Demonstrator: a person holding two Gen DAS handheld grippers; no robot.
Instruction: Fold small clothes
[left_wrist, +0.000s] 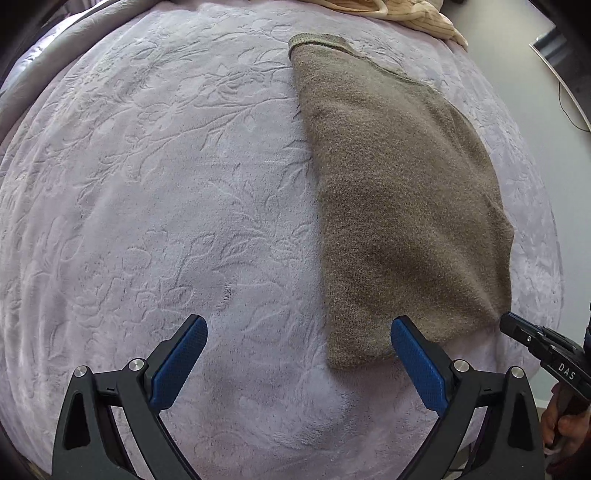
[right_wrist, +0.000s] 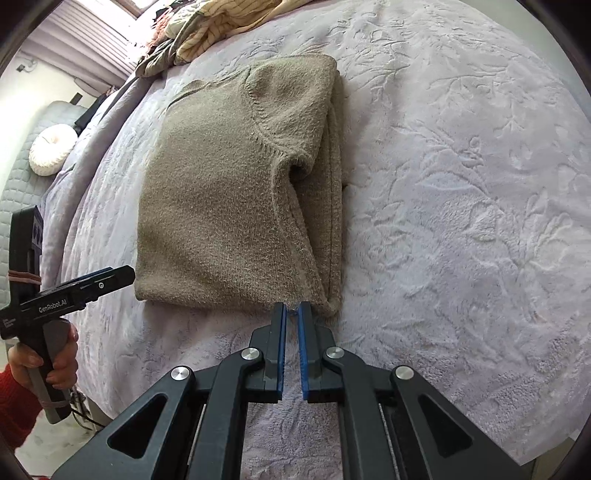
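A taupe knit sweater (left_wrist: 399, 192) lies folded lengthwise on the lilac blanket (left_wrist: 166, 184). In the right wrist view the sweater (right_wrist: 221, 206) shows a sleeve folded over its right side. My left gripper (left_wrist: 299, 332) is open and empty, with its right finger over the sweater's near corner. My right gripper (right_wrist: 292, 314) is nearly shut, its jaws a narrow gap apart at the sweater's near hem edge; I cannot tell if any fabric is pinched. The right gripper also shows in the left wrist view (left_wrist: 517, 326), and the left gripper in the right wrist view (right_wrist: 110, 277).
A pile of cream striped clothes (right_wrist: 221, 26) lies at the far end of the bed, also in the left wrist view (left_wrist: 406, 14). A round white cushion (right_wrist: 51, 147) sits on a grey quilted surface to the left. The bed edge runs near the grippers.
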